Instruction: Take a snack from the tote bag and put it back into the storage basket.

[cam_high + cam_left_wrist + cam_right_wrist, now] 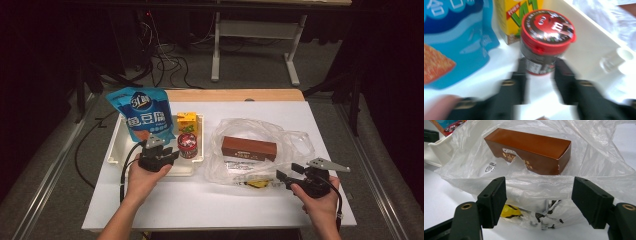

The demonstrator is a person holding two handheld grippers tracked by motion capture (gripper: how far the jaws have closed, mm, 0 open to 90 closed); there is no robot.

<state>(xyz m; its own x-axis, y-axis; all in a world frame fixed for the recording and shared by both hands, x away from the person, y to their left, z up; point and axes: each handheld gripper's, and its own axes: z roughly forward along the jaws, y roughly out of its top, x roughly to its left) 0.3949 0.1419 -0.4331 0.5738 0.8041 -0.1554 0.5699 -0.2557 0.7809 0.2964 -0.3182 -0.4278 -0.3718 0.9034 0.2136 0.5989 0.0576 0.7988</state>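
Note:
A jar with a red lid [188, 146] [546, 32] stands in the white tray [116, 150], beside a yellow drink carton [186, 121] [511, 17] and a blue snack pouch [142, 112] [454, 37]. My left gripper [176, 153] [539, 67] has its jaws against both sides of the jar's lower part; the view is blurred. A brown box [249, 148] [531, 150] lies inside a clear plastic bag [295, 140] [599, 157]. My right gripper [287, 171] [539, 195] stands open at the bag's near rim, jaws wide apart with loose plastic between them.
A small yellow item [258, 183] [510, 211] lies under the bag's near edge. The white table top [200, 205] ends close behind both hands. A small clear cup [616, 58] lies in the tray's corner. Cables and a metal stand [260, 30] are on the floor beyond.

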